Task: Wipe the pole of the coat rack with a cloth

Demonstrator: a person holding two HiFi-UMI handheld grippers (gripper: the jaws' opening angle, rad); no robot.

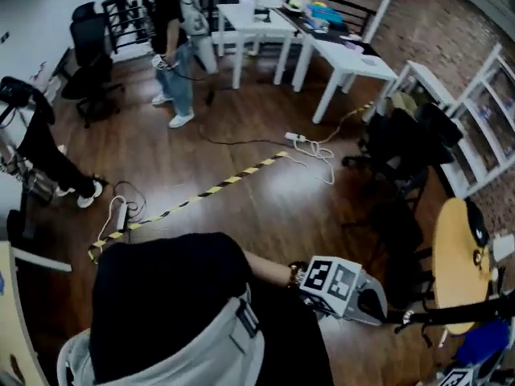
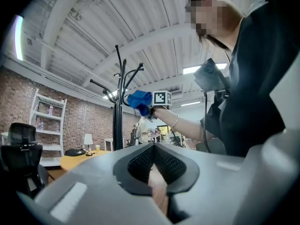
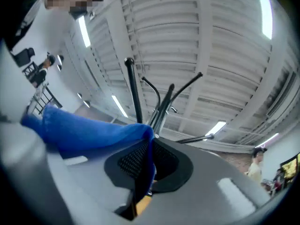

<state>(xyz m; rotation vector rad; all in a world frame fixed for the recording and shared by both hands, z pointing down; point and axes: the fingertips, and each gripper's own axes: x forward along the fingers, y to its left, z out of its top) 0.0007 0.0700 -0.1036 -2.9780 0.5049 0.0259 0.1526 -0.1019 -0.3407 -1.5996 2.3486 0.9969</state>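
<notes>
The black coat rack pole (image 2: 117, 125) stands upright left of centre in the left gripper view, with curved hooks (image 2: 123, 76) at its top. A blue cloth (image 2: 139, 100) is pressed against the upper pole, and my right gripper (image 2: 157, 100) with its marker cube is behind it. In the right gripper view my right gripper (image 3: 149, 142) is shut on the blue cloth (image 3: 89, 130), with the rack's hooks (image 3: 161, 102) just above. My left gripper (image 2: 153, 146) is shut and holds nothing, low and apart from the pole. In the head view it (image 1: 378, 305) shows at the bottom centre.
A round yellow table (image 1: 457, 264) and black office chairs (image 1: 402, 147) stand close to the rack. White shelves (image 1: 483, 111) line the brick wall. Cables and a striped tape line (image 1: 217, 187) cross the wooden floor. Another person (image 1: 173, 47) stands far off by white tables (image 1: 257, 22).
</notes>
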